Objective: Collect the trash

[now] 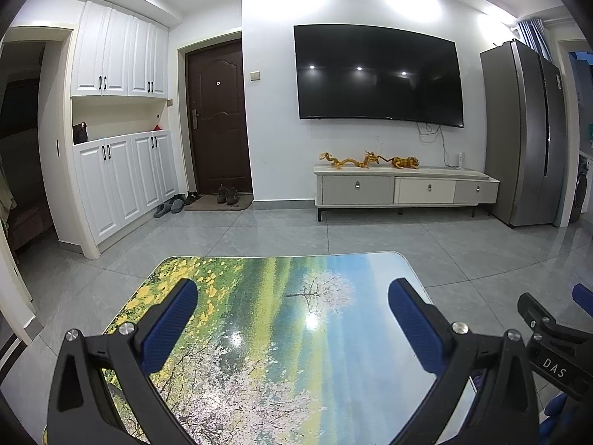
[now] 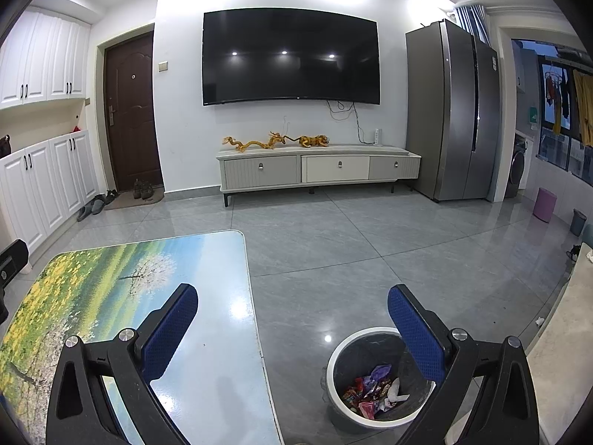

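1. Left gripper (image 1: 292,319) fingers spread wide, empty, over the bare desk (image 1: 281,270)
2. Right gripper (image 2: 292,319) likewise wide, empty; wrappers (image 2: 374,389) lie in the bin (image 2: 348,345) below its right finger, likely just dropped

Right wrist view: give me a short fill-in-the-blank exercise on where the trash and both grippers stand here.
1. The wrappers lie inside the ____.
2. The bin stands on the floor to the ____ of the table.
3. The right gripper has its jaws ____.
4. The left gripper holds ____.

Missing words: bin; right; open; nothing
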